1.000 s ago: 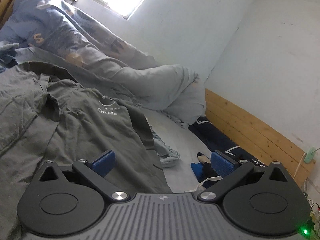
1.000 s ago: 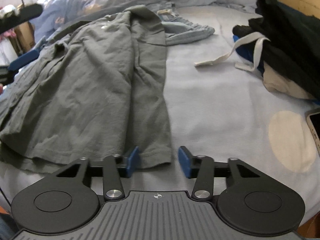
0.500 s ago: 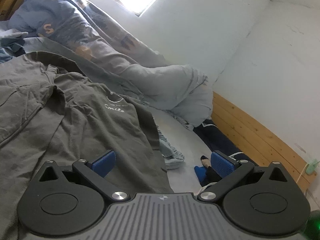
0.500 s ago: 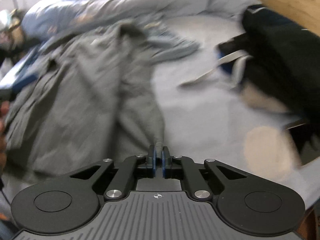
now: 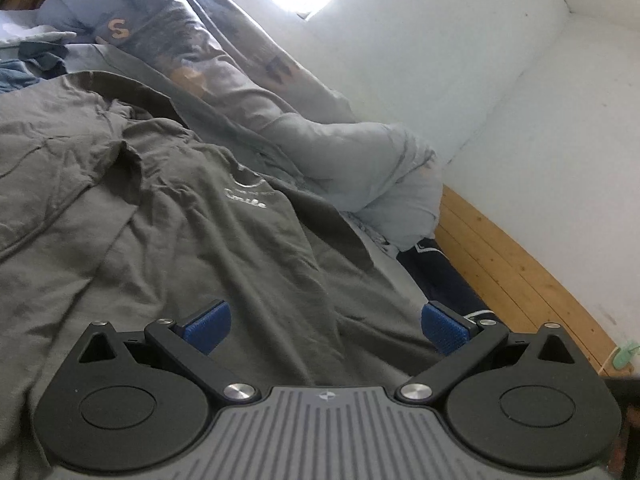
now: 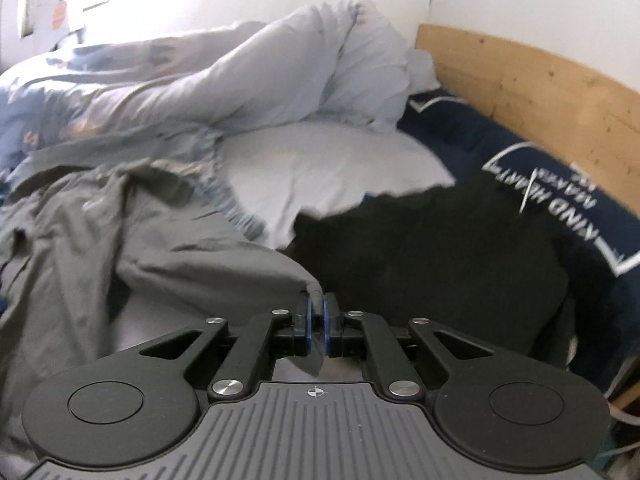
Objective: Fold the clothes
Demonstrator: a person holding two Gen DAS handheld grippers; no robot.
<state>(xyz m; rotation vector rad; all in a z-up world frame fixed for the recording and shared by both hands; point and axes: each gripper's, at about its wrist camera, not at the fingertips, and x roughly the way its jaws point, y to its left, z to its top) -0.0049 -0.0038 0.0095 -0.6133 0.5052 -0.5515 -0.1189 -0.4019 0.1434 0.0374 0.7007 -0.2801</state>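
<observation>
A grey T-shirt (image 5: 192, 248) with small white "Smile" lettering lies spread and creased on the bed. Low over its middle hovers my left gripper (image 5: 324, 328), open, its blue pads wide apart with cloth below them and nothing pinched. In the right wrist view my right gripper (image 6: 316, 316) is shut on the hem corner of the grey T-shirt (image 6: 168, 264) and holds it lifted, so the cloth drapes away to the left over the shirt's body.
A bunched pale blue duvet (image 6: 248, 80) lies along the wall side. A dark navy cloth with white lettering (image 6: 560, 184) and black clothing (image 6: 420, 248) lie on the right by the wooden bed frame (image 6: 520, 72). Pale bedsheet (image 6: 328, 172) shows between.
My right gripper closed on the shirt's hem corner and lifted it up and over toward the pillows. The left gripper stayed open, rolled slightly, and grey cloth now covers the sheet beside it.
</observation>
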